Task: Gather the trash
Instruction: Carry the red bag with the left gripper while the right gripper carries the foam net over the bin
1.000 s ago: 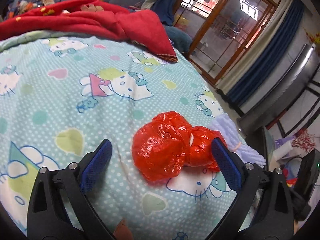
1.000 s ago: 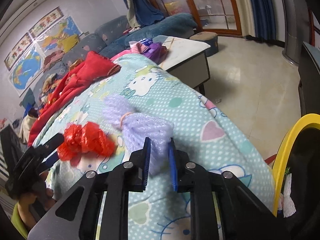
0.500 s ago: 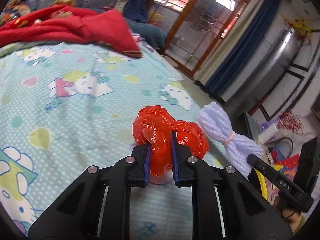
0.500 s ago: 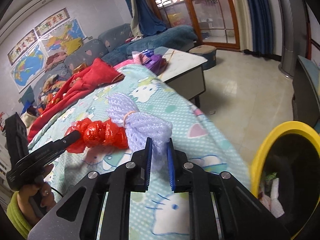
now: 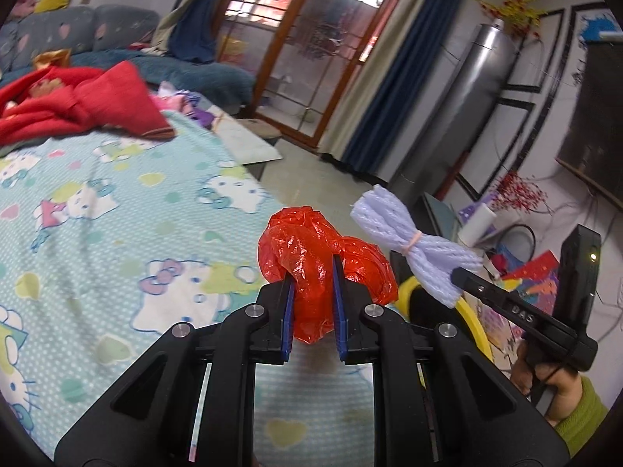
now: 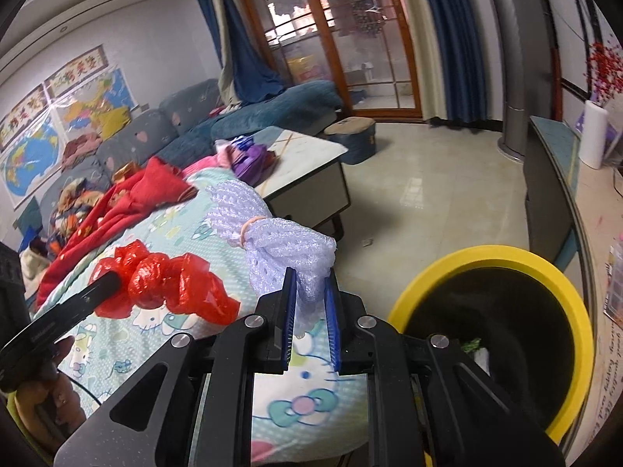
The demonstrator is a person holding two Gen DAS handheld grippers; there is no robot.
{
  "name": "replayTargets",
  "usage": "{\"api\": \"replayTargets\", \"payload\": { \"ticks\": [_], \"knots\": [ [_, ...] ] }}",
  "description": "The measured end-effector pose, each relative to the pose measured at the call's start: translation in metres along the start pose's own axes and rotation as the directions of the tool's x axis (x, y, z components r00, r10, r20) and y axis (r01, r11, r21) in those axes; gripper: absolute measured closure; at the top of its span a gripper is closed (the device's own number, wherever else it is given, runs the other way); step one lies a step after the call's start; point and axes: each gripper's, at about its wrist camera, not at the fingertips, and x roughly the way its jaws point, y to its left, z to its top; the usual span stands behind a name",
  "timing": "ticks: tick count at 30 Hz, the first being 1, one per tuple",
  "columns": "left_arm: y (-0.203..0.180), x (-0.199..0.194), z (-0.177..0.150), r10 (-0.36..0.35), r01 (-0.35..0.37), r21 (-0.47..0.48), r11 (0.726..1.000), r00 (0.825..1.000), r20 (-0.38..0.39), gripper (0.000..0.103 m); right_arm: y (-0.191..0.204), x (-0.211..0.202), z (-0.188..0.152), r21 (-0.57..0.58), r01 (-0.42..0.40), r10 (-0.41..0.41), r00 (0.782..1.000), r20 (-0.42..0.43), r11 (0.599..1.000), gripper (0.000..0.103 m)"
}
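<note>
Pale tiled floor (image 6: 424,194), glossy under daylight from wood-framed glass doors (image 6: 342,43) flanked by dark blue curtains (image 6: 447,39). Grey sofa (image 6: 171,124) against the wall, piled with clothes, beneath world maps (image 6: 35,148) and a framed banner. White-topped coffee table (image 6: 311,155) beside a bed in Hello Kitty sheet (image 5: 117,214), red blanket (image 5: 78,105) heaped on it. Round stool (image 6: 350,132) near the doors. Silver tower column (image 5: 463,105) by the curtains.

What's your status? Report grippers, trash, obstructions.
Left gripper shut on red plastic bag. Right gripper shut on purple foam net. Yellow-rimmed bin open, unobstructed.
</note>
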Motion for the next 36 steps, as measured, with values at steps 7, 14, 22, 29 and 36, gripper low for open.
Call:
{"api": "replayTargets", "payload": {
  "ticks": [7,14,22,29,36],
  "knots": [
    [-0.036,0.002,-0.006,-0.054,0.054,0.099,0.994,0.999,-0.003,0.092,-0.023,-0.014,-0.003,0.047,0.04,-0.041,0.999,0.023,0.998,0.089],
    [-0.065,0.011,-0.016,-0.094,0.097,0.161,0.982,0.995,-0.029,0.092,-0.048,-0.028,-0.009,0.103,0.079,-0.083,0.996,0.037,0.992,0.089],
    [-0.099,0.022,-0.028,-0.127,0.137,0.229,0.964,0.99,-0.06,0.092,-0.081,-0.042,-0.02,0.164,0.127,-0.136,0.99,0.046,0.978,0.089],
    [-0.126,0.03,-0.04,-0.145,0.161,0.306,0.938,0.987,-0.076,0.092,-0.102,-0.051,-0.03,0.196,0.169,-0.183,0.982,0.053,0.966,0.089],
    [-0.14,0.04,-0.048,-0.149,0.174,0.348,0.921,0.984,-0.098,0.092,-0.123,-0.06,-0.036,0.217,0.223,-0.239,0.97,0.05,0.95,0.089]
  ]
}}
